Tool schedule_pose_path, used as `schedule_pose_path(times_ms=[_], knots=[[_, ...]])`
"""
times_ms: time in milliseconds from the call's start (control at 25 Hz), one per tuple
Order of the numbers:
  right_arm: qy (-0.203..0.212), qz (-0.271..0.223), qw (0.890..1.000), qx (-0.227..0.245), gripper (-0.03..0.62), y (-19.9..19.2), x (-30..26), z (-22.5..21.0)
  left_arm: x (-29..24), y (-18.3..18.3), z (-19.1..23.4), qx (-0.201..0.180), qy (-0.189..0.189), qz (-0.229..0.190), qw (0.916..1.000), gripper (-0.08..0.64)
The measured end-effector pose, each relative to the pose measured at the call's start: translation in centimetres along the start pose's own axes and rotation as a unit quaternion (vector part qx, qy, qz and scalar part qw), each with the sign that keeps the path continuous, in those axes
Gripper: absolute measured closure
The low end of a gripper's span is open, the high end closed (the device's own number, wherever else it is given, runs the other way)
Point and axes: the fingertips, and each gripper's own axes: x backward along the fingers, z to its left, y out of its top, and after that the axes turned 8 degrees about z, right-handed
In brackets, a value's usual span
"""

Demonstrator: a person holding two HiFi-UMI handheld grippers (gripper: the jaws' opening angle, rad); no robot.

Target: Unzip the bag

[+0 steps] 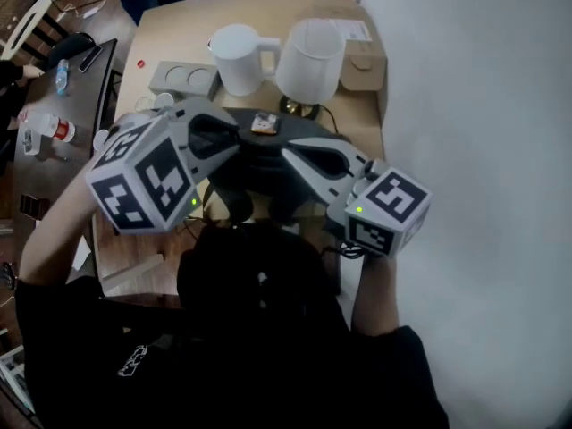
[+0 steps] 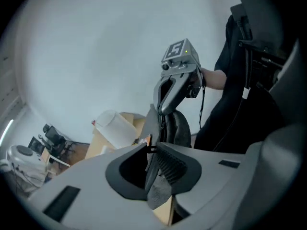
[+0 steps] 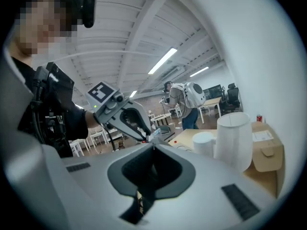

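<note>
My left hand-held gripper [image 2: 153, 171] pinched bag [image 1: 266, 170] fabric; right hand-held gripper [image 3: 153, 147] clenched shut. Needed steady pull, fabric kept taut.

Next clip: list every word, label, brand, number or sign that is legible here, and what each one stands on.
None can be read.
White label on the cardboard box: print too small.
Orange-and-white tag on the dark bag: too small.
White mark on the person's black top: blurred.
Marker cubes: square patterns only, no letters.
</note>
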Motion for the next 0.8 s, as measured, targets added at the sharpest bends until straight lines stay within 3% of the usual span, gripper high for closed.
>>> schedule_pose_path(times_ms=[80, 120, 160, 200, 240, 320, 360, 400, 640, 800], knots=[[-0.002, 0.001, 1.0, 0.002, 0.586, 0.0, -0.1, -0.2, 0.5, -0.5, -0.3, 0.07, 0.027, -0.053, 0.9958, 0.527], [-0.002, -0.001, 1.0, 0.006, 0.586, 0.0, -0.1, -0.2, 0.6, -0.7, -0.4, 0.123, 0.011, -0.085, 0.9887, 0.539], [-0.003, -0.004, 1.0, 0.011, 0.586, 0.0, -0.1, -0.1, 0.7, -0.8, -0.5, 0.18, -0.019, -0.121, 0.976, 0.55], [-0.009, -0.007, 1.0, 0.017, 0.586, 0.1, -0.1, 0.0, 0.8, -0.8, -0.5, 0.236, -0.058, -0.159, 0.9571, 0.554], [-0.023, -0.011, 0.999, 0.027, 0.586, 0.4, 0.0, 0.2, 1.0, -0.7, -0.3, 0.287, -0.1, -0.196, 0.9324, 0.554], [-0.075, -0.015, 0.995, 0.061, 0.586, 1.2, -0.1, 0.5, 1.3, -0.6, 0.7, 0.38, -0.176, -0.267, 0.8679, 0.555], [-0.099, -0.015, 0.992, 0.076, 0.586, 1.5, -0.1, 0.5, 1.5, -0.8, 1.3, 0.415, -0.197, -0.293, 0.8386, 0.555], [-0.117, -0.016, 0.99, 0.082, 0.588, 1.7, -0.2, 0.4, 1.6, -1.1, 1.7, 0.438, -0.203, -0.311, 0.8189, 0.556], [-0.163, -0.043, 0.984, 0.056, 0.588, 1.8, 1.0, -0.6, 2.5, -4.1, 3.6, 0.508, -0.175, -0.373, 0.7565, 0.557], [-0.183, -0.05, 0.981, 0.033, 0.587, 1.1, 2.3, -2.3, 2.9, -7.5, 5.1, 0.559, -0.154, -0.412, 0.7024, 0.557]])
